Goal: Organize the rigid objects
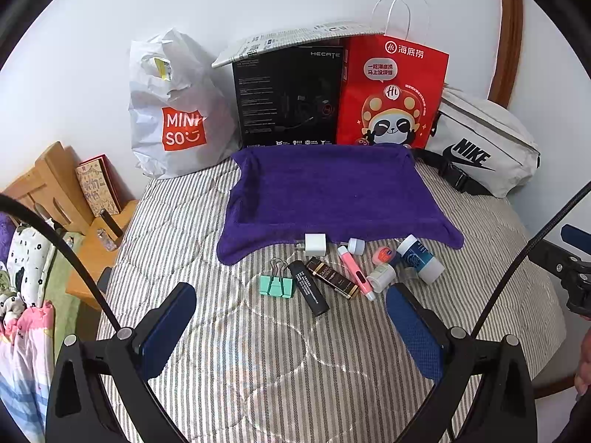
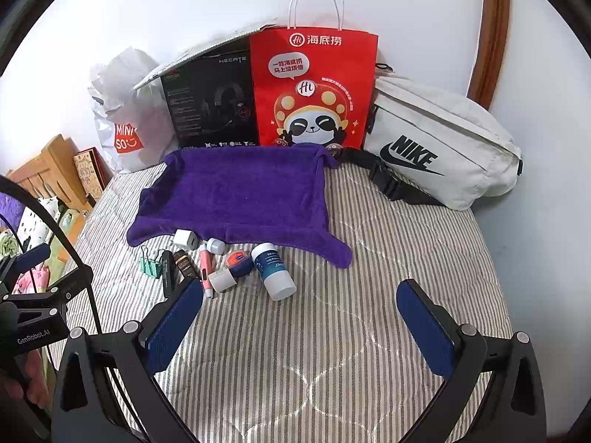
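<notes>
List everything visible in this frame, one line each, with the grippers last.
Towel: 1, purple, on the striped bedding.
Charger plug: 1, white, at the towel's front edge.
Binder clip: 1, mint, left end of the clutter.
Black stick: 1, beside the clip.
Pink tube: 1, mid clutter.
Blue-white bottle: 1, lying, right end.
Red paper bag: 1, against the wall.
Nike bag: 1, white, far right.
Left gripper: jaws open.
Right gripper: jaws open.

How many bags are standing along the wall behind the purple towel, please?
3: a white plastic bag at the left, a red paper bag right of the black box, and a white waist bag far right.
</notes>
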### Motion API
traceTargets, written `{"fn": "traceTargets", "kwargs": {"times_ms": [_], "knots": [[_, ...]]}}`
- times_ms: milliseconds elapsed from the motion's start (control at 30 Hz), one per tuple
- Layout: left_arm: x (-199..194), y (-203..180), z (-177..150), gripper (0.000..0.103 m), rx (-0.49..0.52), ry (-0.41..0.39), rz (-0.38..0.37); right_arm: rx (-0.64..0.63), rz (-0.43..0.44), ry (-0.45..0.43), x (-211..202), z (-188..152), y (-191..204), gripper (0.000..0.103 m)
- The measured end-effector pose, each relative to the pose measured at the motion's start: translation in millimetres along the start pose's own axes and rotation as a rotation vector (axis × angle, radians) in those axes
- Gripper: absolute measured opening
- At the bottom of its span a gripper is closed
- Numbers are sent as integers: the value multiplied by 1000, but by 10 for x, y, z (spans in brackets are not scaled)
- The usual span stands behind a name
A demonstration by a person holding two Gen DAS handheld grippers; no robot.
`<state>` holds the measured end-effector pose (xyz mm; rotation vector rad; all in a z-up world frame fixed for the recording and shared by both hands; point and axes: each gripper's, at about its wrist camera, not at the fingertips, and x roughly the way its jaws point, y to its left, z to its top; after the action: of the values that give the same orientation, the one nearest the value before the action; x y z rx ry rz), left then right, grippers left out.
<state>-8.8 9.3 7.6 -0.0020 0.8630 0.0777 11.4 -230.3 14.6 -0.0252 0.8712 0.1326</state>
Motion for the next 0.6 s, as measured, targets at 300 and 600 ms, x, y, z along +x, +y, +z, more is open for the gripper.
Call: {"fn": "traceTargets", "kwargs": {"times_ms": [300,600], "knots": [[95,21,14,103,3,13,-2,2,4,15,81,11,-7,103],[449,93,-18,103,-2,54,-7,-9,39,8,195,20,-12,103]]}}
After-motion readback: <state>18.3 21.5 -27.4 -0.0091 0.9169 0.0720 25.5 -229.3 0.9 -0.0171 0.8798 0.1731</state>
